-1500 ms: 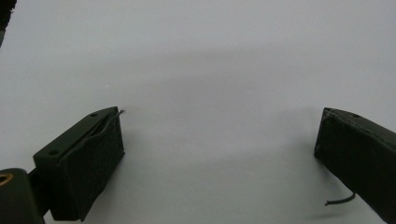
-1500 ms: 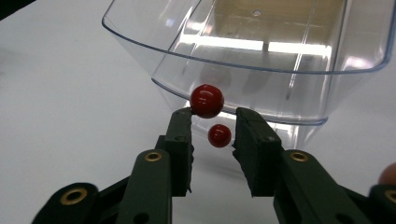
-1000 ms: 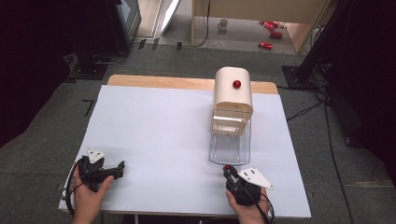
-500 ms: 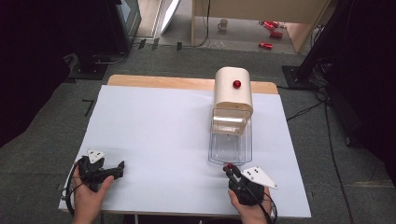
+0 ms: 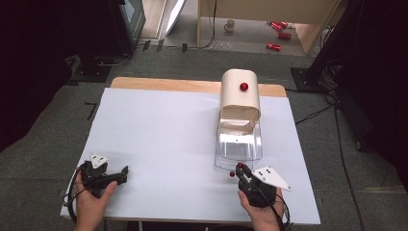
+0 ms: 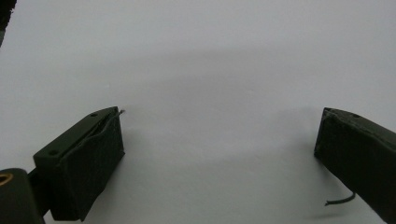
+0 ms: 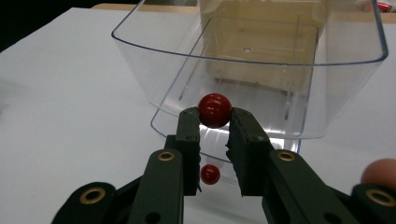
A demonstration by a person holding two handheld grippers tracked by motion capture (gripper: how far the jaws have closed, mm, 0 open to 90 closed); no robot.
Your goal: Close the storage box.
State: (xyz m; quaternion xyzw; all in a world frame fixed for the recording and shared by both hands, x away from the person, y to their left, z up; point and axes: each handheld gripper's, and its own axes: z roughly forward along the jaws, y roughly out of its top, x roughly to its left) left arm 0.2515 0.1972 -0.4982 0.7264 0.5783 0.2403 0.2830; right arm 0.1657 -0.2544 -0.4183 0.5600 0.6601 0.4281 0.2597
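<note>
My right gripper [image 7: 215, 116] is shut on a small red ball [image 7: 215, 110], pinched between its tips just in front of the clear plastic tray [image 7: 252, 70]. In the high view this gripper [image 5: 240, 168] is by the tray's near edge [image 5: 239, 161]. A second red ball [image 7: 210, 174] lies on the table below the jaws, near the tray's front [image 5: 232, 173]. The tray sticks out of a cream domed housing [image 5: 239, 103] with a red ball [image 5: 244, 86] on its top. My left gripper [image 5: 122, 175] rests at the table's near left, open with nothing in it [image 6: 219, 126].
The white table top [image 5: 163, 134] has a wooden strip [image 5: 163, 84] along its far edge. A person's hands hold both grippers at the near edge. Beyond the table lie cables, red cans [image 5: 274, 46] and a mug [image 5: 231, 25] on the floor.
My right gripper has edged slightly forward toward the clear tray with the red ball in it. The left gripper has stayed put.
</note>
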